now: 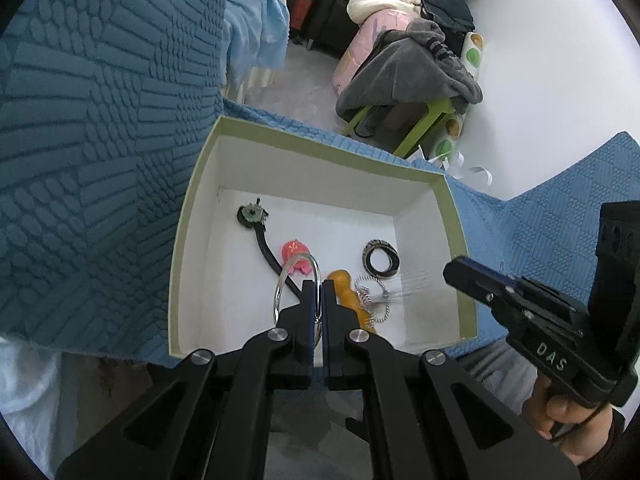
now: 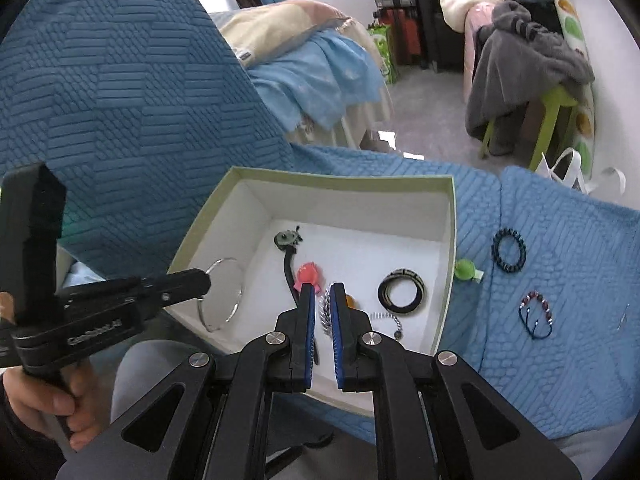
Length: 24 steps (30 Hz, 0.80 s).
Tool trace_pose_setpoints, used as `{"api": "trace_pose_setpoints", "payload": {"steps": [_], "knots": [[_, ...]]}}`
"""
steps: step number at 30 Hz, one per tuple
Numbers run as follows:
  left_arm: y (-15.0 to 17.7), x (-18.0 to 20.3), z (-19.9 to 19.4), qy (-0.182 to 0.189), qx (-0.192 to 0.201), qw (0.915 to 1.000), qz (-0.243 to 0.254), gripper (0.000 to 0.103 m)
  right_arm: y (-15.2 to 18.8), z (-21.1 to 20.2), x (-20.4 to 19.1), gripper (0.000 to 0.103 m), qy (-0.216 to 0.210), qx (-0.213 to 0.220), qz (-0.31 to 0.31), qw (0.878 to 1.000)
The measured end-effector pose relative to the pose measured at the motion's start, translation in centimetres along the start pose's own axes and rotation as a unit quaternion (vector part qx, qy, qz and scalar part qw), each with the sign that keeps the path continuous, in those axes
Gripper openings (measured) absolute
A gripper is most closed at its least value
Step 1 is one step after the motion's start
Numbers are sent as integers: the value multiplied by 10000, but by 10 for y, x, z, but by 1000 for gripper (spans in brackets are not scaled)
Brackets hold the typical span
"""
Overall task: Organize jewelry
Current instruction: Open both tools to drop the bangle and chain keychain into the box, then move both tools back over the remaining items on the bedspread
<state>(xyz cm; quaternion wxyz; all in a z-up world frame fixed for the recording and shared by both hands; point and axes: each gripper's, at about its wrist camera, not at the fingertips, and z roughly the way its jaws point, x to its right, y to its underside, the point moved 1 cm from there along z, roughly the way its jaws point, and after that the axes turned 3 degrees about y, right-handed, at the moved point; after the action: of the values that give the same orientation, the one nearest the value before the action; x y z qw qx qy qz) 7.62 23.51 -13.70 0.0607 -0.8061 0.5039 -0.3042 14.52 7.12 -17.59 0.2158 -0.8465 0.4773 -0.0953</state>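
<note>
A white box with a green rim (image 1: 456, 216) (image 2: 451, 240) sits on a blue quilted cover. My left gripper (image 1: 318, 284) is shut on a thin silver bangle (image 1: 280, 284), held over the box's near left part; the bangle also shows in the right wrist view (image 2: 236, 280). In the box lie a black cord pendant (image 2: 286, 240), a pink charm (image 2: 307, 274), a black coiled band (image 2: 401, 290), an amber piece (image 1: 344, 280) and a silver chain (image 2: 390, 318). My right gripper (image 2: 323, 286) hangs over the box with its jaws slightly apart, a silvery spiky piece (image 2: 326, 312) between them.
On the cover right of the box lie a green clip (image 2: 466, 270), a dark beaded bracelet (image 2: 509, 250) and a red-and-blue bead bracelet (image 2: 536, 314). A raised fold of quilt (image 2: 120, 100) stands left of the box. A bed, a stool with clothes and floor are beyond.
</note>
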Motion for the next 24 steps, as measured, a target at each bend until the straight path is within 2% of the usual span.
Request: {"api": "trace_pose_setpoints", "payload": {"steps": [1,3,4,5,6,11,17,24], "knots": [[0,-1,0,-2,-31,10000,-18,4,0,-1,0,7,10,18,-8,10000],[-1,-1,-4,0,-46,10000,-82,25,-3,-5,0,12,54,98,-68,9999],[-1,0,-6,-23,-7,10000,-84,45,-5,-9,0,15,38,140,-91,9999],[-2,3,-13,-80,140,9999,-41,53,-7,-14,0,25,13,209,-108,9997],[-2,7,-18,-96,257,9996,3,53,-9,-19,-1,27,2,282,-125,9995],[-5,22,-32,-43,509,9987,57,53,-16,-50,-2,28,20,740,-301,9968],[-4,56,-39,118,875,9961,50,53,-19,-94,14,28,148,1295,-375,9908],[-2,101,-23,214,936,9951,217,53,-7,-126,51,28,461,1554,-226,9865]]}}
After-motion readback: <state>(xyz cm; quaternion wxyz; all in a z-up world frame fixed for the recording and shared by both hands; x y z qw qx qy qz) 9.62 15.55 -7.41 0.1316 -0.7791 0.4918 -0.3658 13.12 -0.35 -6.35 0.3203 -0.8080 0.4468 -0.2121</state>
